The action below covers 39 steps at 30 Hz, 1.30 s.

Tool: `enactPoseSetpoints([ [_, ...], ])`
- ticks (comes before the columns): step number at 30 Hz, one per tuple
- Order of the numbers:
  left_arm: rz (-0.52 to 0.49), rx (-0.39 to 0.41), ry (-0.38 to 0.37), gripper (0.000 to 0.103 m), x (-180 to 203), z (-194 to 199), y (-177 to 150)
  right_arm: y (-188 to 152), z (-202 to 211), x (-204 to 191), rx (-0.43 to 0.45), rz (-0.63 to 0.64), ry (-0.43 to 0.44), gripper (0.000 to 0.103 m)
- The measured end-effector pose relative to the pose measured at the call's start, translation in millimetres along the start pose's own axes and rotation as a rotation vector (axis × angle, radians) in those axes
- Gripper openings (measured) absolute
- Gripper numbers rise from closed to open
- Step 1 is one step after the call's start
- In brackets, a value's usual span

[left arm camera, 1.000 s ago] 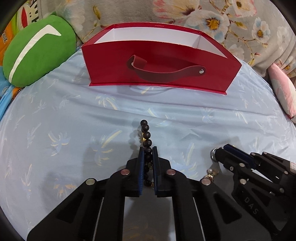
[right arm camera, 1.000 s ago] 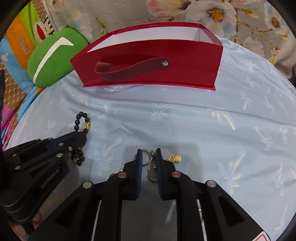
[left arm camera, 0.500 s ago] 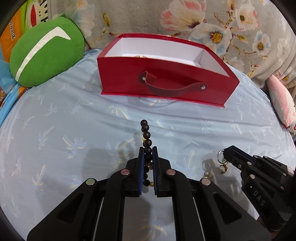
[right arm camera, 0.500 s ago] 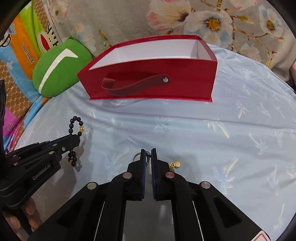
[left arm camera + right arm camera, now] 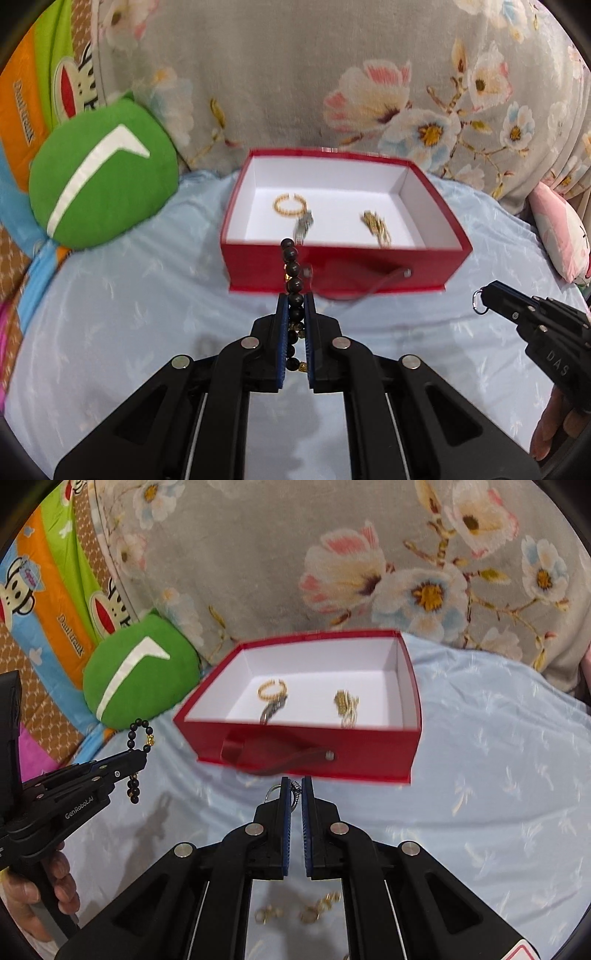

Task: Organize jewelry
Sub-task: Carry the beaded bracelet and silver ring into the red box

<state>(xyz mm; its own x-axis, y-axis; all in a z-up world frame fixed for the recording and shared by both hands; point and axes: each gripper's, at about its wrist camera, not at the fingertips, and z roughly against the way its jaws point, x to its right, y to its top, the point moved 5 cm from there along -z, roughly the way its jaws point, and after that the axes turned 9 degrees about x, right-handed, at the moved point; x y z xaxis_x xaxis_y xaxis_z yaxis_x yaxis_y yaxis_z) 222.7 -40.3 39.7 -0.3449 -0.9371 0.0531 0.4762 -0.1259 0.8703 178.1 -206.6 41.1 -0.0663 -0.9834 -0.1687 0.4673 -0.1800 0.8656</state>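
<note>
Left wrist: bead bracelet [image 5: 294,280] between fingers [image 5: 282,325]

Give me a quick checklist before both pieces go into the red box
1. Left gripper shut on bead bracelet: ok.
2. Right gripper shut on silver ring: ok.
3. Red box open, free white floor showing: ok.
4. Grippers over the box: not ok, both short of its front wall.
5. Gold bangle and gold chain piece clear of drop spot: cannot tell.
6. Loose gold pieces on the sheet: not ok.
</note>
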Motion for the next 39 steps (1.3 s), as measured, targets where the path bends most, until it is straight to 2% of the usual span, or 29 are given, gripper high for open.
enactPoseSetpoints([
  [6,-0.037,0.06,0.007,0.007,0.9,-28.0,58.9,55.8,-31.8,8.7,0.033,0.019,-0.006,0.005],
  [8,-0.046,0.074,-0.018,0.007,3.4,-43.4,77.7,72.7,-47.7,15.5,0.035,0.008,-0.004,0.005],
  [14,-0.063,0.03,-0.08,0.007,14.7,-114.1,119.1,106.3,-113.5,40.4,-0.018,-0.022,-0.024,0.005],
  [16,-0.088,0.014,-0.074,0.007,22.3,-138.9,127.4,112.6,-138.2,48.4,-0.044,-0.029,-0.036,0.005],
  [21,-0.116,-0.037,-0.061,0.007,40.1,-194.8,133.9,114.7,-185.2,64.8,-0.104,-0.037,-0.064,0.005],
  [28,-0.1,-0.114,-0.036,0.007,48.2,-259.2,130.0,104.7,-232.6,86.9,-0.179,-0.065,-0.091,0.005],
  [31,-0.093,-0.14,-0.028,0.007,49.4,-276.4,124.2,98.7,-244.1,91.5,-0.201,-0.067,-0.099,0.005],
  [33,-0.048,-0.196,-0.065,0.007,49.9,-286.4,118.8,98.0,-248.0,93.7,-0.206,-0.078,-0.096,0.005],
  [39,-0.02,-0.221,-0.091,0.007,50.8,-293.0,116.6,96.3,-252.6,93.2,-0.226,-0.09,-0.088,0.005],
])
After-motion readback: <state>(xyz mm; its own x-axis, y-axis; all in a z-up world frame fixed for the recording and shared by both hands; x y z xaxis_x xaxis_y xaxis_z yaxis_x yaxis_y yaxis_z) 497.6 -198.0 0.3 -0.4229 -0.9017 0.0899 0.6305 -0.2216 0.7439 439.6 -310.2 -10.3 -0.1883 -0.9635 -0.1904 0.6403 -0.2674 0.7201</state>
